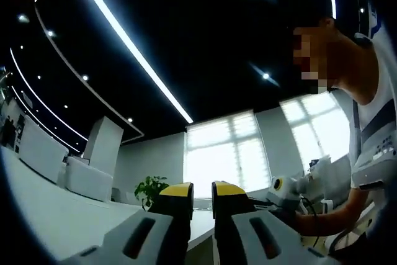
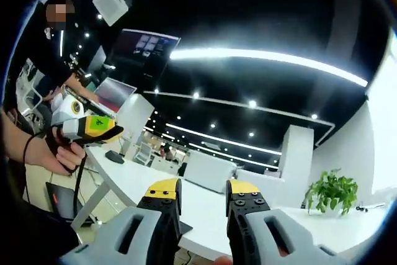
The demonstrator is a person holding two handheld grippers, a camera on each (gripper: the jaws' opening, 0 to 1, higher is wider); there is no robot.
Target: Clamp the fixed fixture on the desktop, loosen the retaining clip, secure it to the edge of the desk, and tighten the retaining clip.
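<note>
Both grippers are held up in the air, looking across an office rather than down at a fixture. In the left gripper view, my left gripper (image 1: 202, 193) has its yellow-tipped jaws close together with a thin slit and nothing between them. The right gripper (image 1: 282, 187) enters at the lower right, held in a person's hand (image 1: 313, 220). In the right gripper view, my right gripper (image 2: 203, 192) stands open with a clear gap and holds nothing. The left gripper (image 2: 99, 128), with a green tag on it, hangs at the left in a hand (image 2: 59, 152).
A long white desk (image 2: 133, 181) runs under the right gripper, with a laptop (image 2: 115, 94) and a dark screen (image 2: 146, 44) beyond it. White cabinets (image 1: 87, 178) and potted plants (image 1: 151, 188) (image 2: 332, 190) stand further off. A person (image 1: 372, 122) is close at the right.
</note>
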